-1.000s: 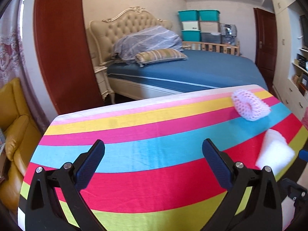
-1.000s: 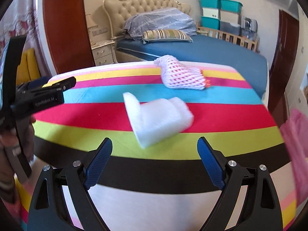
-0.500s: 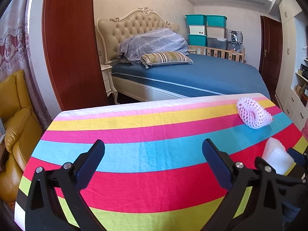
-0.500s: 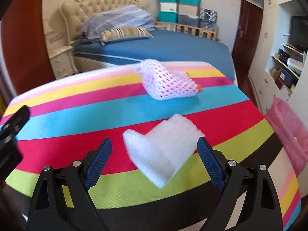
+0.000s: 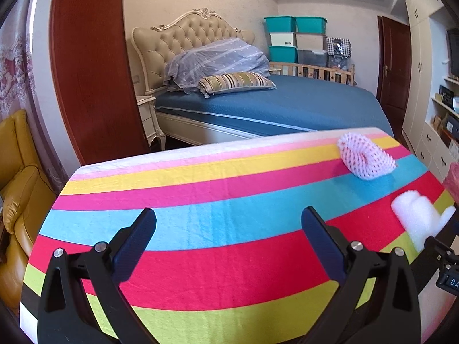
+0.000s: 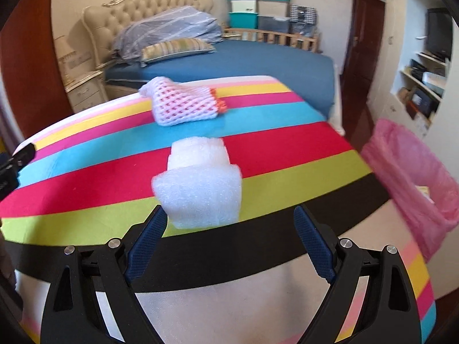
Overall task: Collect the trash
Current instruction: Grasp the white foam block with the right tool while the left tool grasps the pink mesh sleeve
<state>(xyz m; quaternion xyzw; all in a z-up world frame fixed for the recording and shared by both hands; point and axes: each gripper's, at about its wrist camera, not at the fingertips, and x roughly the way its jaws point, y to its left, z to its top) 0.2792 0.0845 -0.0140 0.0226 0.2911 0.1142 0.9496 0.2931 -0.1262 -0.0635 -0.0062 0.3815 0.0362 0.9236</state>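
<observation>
On a table draped in a striped cloth (image 6: 287, 140), two pieces of trash lie near the right end: a folded white foam sheet (image 6: 200, 183) close to the near edge, and farther back a pink foam net (image 6: 183, 104), apart from the sheet. Right gripper (image 6: 229, 240) hangs low at the table's near edge with its jaws wide and nothing between them; the foam sheet sits just ahead of the blue pads, a little left of centre, so the gripper looks lined up to straddle it, though neither pad seems to touch it yet. Left gripper (image 5: 229, 243) hovers over the middle of the cloth, also wide and empty, well away from both pieces and apparently just waiting. Off the table's right end, lower down, a bin lined with a pink bag (image 6: 410, 172) stands open, likely the place for the trash, which would explain why the right gripper takes the piece nearest it. Foam this light should crush easily, so a gentle squeeze ought to do. Behind the table is a bed (image 5: 287, 106) with a blue cover.
</observation>
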